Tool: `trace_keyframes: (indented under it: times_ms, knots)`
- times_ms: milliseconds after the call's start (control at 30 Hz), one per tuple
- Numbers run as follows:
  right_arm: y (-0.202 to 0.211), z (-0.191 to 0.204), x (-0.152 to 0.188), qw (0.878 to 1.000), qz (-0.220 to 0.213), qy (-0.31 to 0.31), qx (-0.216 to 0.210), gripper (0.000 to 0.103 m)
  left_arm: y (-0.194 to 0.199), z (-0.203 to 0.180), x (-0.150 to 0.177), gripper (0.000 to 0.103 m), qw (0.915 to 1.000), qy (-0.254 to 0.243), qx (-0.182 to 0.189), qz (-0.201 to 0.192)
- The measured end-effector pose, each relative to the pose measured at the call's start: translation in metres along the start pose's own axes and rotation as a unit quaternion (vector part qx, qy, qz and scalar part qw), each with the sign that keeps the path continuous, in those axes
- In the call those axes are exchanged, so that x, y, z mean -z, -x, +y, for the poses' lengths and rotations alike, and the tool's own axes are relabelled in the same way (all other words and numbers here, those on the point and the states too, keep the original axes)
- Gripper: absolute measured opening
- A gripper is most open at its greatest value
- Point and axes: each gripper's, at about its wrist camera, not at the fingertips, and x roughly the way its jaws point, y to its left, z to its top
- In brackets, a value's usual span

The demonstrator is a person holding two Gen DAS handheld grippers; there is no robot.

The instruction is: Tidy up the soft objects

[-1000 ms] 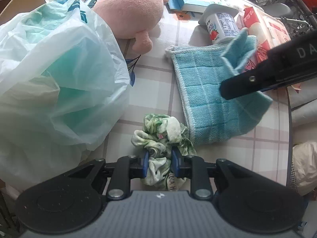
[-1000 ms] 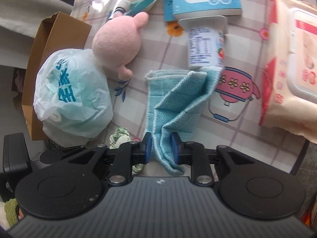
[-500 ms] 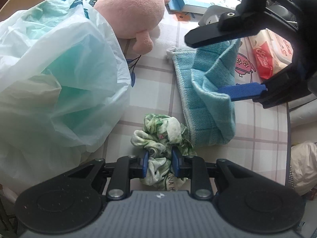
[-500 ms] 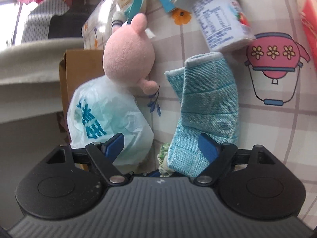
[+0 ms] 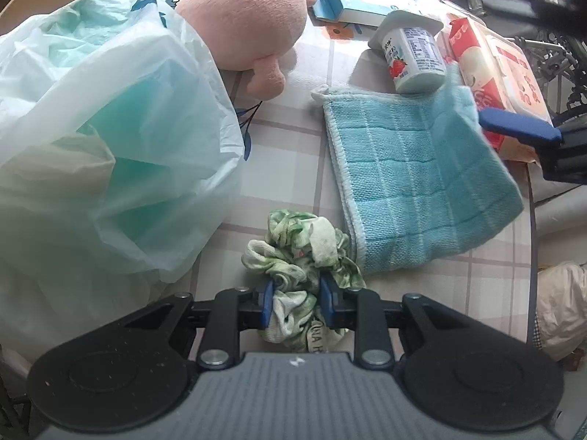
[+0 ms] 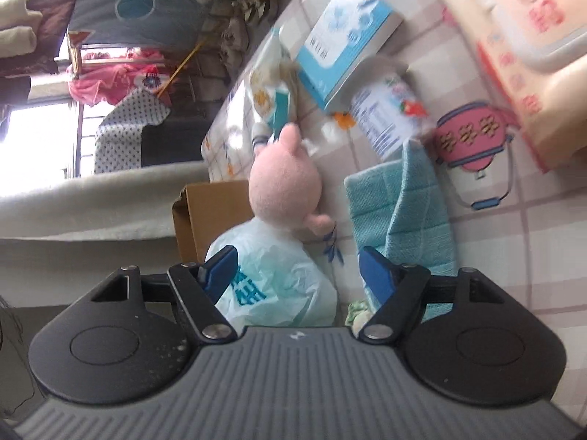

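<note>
Scrunchie point(image 5: 299, 253) clamped in our left claw point(image 5: 295, 302): light, squashy, grip bunched fabric. Right claw point(image 6: 299, 269) spread apart, empty; floppy towel point(image 5: 414, 179) ahead, we'd pinch folded edge.

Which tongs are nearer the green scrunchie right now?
Left. The left tongs are shut on the green scrunchie. The right tongs are open, off to the far side of the blue towel.
</note>
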Motion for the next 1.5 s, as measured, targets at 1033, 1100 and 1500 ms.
trace_keyframes:
  times_ms: [1033,1100,1500]
  knots:
    - [-0.018,-0.032,0.011,0.953,0.014,0.151,0.261,0.036,0.003,-0.004,0.002,0.035,0.9999,-0.011,-0.003,-0.008]
    - [-0.018,-0.033,0.010,0.951,0.014,0.153,0.269,0.020,0.006,-0.003,0.001,0.042,0.9998,-0.014,-0.008,-0.011]
    - [0.010,-0.024,0.017,0.968,0.006,0.133,0.213,0.007,0.050,-0.017,-0.001,0.054,0.9957,-0.065,-0.020,-0.062]
